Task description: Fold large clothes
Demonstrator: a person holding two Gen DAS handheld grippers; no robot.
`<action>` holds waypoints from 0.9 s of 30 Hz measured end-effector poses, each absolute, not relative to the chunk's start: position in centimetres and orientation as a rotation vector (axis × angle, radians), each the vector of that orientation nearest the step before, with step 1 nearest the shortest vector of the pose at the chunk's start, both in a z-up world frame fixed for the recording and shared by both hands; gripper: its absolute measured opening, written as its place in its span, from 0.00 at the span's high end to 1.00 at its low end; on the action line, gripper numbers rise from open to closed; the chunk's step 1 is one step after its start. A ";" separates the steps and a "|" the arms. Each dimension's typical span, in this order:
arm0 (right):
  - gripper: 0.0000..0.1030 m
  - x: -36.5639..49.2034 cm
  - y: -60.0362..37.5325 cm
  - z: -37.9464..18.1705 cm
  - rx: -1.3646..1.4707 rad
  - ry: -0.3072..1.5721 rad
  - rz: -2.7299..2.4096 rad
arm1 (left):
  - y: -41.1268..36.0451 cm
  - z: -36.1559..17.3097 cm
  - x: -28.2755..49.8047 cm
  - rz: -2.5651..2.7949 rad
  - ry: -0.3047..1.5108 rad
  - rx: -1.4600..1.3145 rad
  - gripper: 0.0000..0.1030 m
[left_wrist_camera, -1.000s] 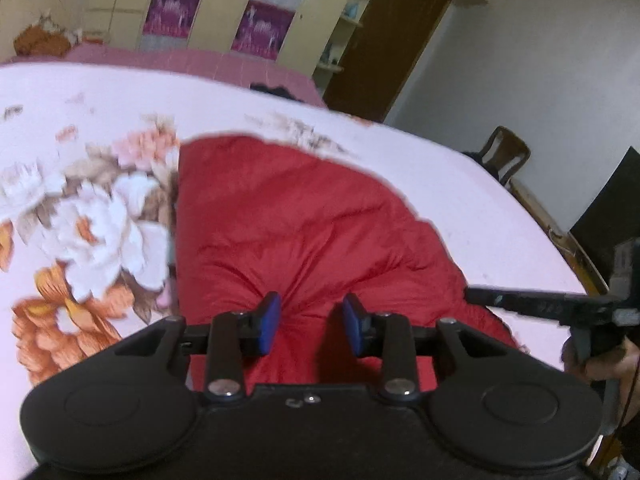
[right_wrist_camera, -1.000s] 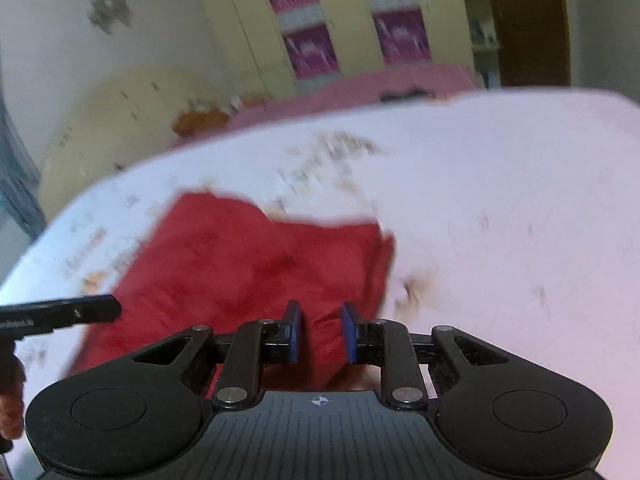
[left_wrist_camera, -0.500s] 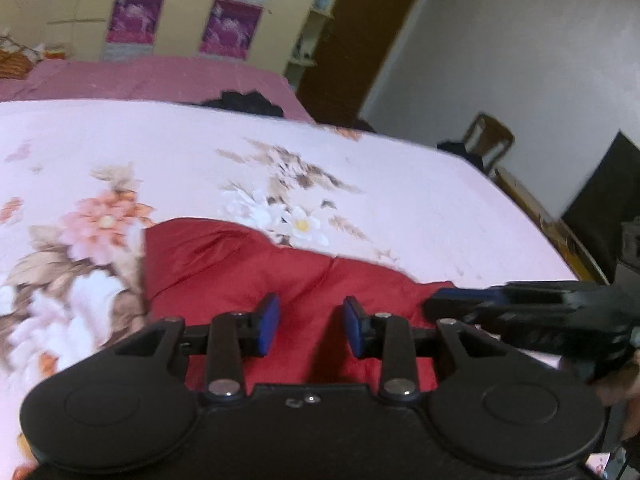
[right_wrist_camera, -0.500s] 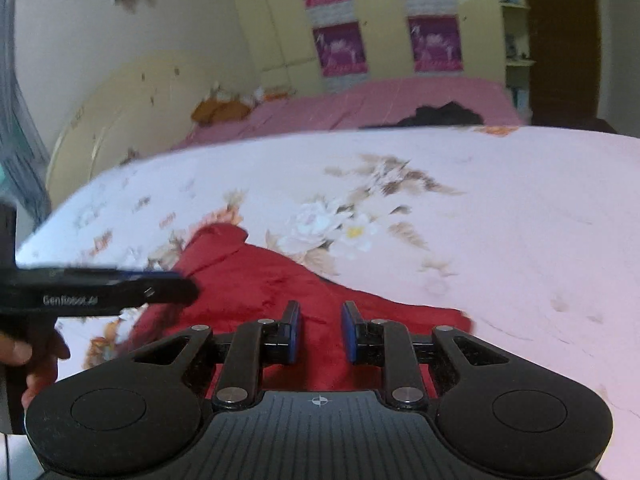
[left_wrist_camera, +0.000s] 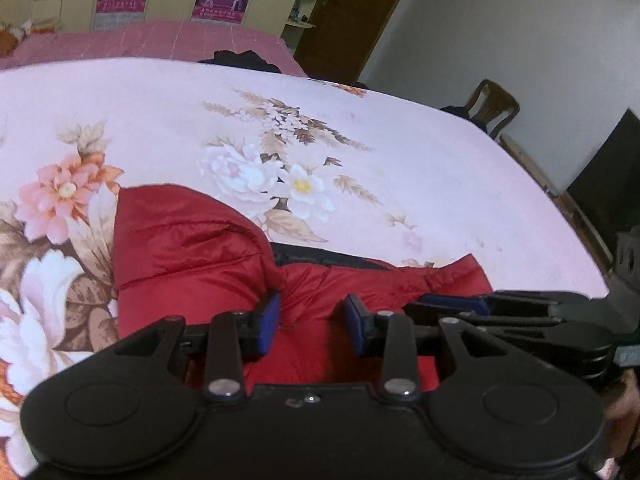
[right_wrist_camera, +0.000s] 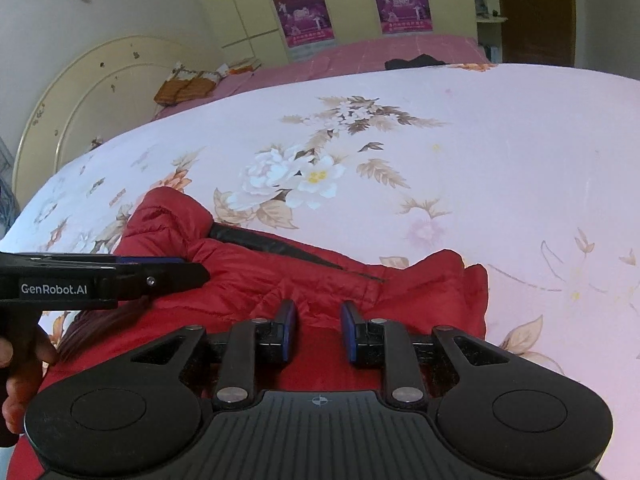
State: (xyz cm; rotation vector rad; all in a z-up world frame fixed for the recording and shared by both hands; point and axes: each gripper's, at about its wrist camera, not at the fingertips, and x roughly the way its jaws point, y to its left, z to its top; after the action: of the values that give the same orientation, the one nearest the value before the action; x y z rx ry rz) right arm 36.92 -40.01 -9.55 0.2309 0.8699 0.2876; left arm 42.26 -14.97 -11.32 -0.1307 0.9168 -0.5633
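Note:
A red padded jacket (left_wrist_camera: 192, 256) (right_wrist_camera: 260, 276) lies bunched on the pink floral bedsheet (left_wrist_camera: 400, 160) (right_wrist_camera: 480, 160), with a strip of black lining showing along its far edge. My left gripper (left_wrist_camera: 312, 320) has its blue pads partly apart, and puckered red fabric fills the gap between them. My right gripper (right_wrist_camera: 318, 322) stands the same way over the jacket's right part, near its ruffled edge. Each gripper shows in the other's view: the right gripper (left_wrist_camera: 432, 304) reaches in from the right, the left gripper (right_wrist_camera: 192, 274) from the left, held by a hand (right_wrist_camera: 20, 380).
The bed runs far ahead and to both sides. A dark garment (left_wrist_camera: 240, 60) lies at its far edge before a pink bed. A wooden chair (left_wrist_camera: 494, 106) and a black object (left_wrist_camera: 608, 184) stand at the right, a cream headboard (right_wrist_camera: 80, 92) at the left.
Both grippers have drawn back toward the near side of the bed, so the jacket looks smaller and the white flowers beyond it show. The two grippers are closer together. The jaws keep their width.

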 end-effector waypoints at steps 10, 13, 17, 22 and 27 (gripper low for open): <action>0.77 28.6 -42.8 -3.3 0.290 0.721 0.345 | -13.8 -5.3 34.6 -0.495 0.822 -0.044 0.47; 0.77 26.4 -42.8 -3.1 0.280 0.733 0.374 | -12.9 -4.7 31.9 -0.467 0.802 -0.056 0.50; 0.77 24.7 -42.5 -4.0 0.265 0.753 0.402 | -12.0 -5.1 28.7 -0.452 0.801 -0.117 0.56; 0.77 24.8 -42.1 -7.1 0.245 0.804 0.401 | -12.7 -7.8 26.9 -0.449 0.841 -0.101 0.56; 0.77 25.2 -42.3 -8.9 0.254 0.816 0.383 | -13.5 -9.1 27.2 -0.409 0.845 -0.077 0.56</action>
State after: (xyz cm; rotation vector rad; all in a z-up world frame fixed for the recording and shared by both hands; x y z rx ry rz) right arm 25.18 -42.31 -8.91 0.2543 0.8161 0.3829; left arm 27.20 -13.48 -9.06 -0.0766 0.8447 -0.4094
